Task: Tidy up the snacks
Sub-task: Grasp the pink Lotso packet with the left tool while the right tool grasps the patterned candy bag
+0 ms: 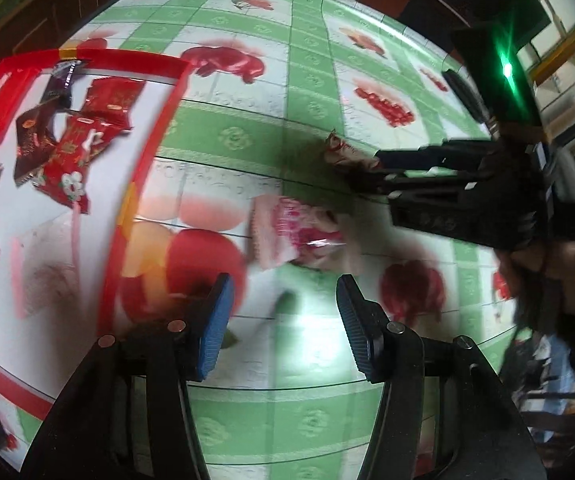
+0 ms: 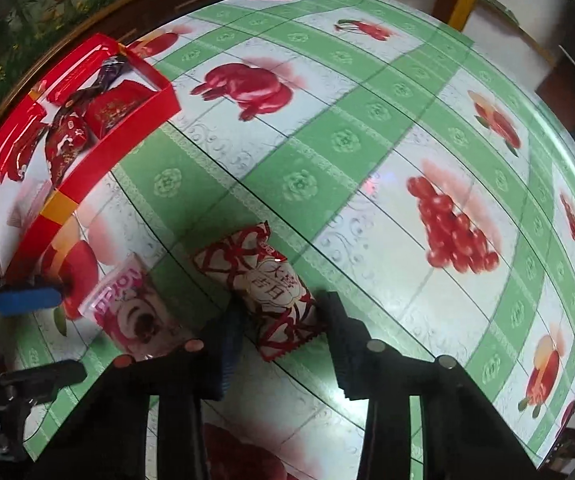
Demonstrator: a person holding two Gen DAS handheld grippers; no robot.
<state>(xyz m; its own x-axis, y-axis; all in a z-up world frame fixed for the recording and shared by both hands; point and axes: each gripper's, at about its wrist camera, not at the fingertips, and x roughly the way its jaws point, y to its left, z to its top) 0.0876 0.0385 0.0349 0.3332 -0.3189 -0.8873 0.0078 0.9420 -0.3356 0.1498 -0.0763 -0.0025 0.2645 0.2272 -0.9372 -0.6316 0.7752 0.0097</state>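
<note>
Snacks are being gathered into the red box point(image 2: 115, 136) at the table's point(image 2: 367, 128) left edge, and two packets lie loose on the fruit-print cloth. The right gripper point(image 2: 279, 328) has its jaws closed against the sides of the white packet with red lattice point(image 2: 271, 292), pinching its near end. The pink packet point(image 2: 127, 312) lies just beside it, towards the box. The left gripper point(image 1: 285, 312) hangs partly open over bare cloth, gripping nothing, with the pink packet just ahead of its fingertips.

To do this step well, the right hand should probably lift straight up before swinging left, since the pinch sits near one end and the packet may droop or slip. It should clear the box wall, then release over a bare patch of the floor.

Count: two loose packets, one box. Inside it about six red or dark wrappers show, though blur makes that number uncertain.
</note>
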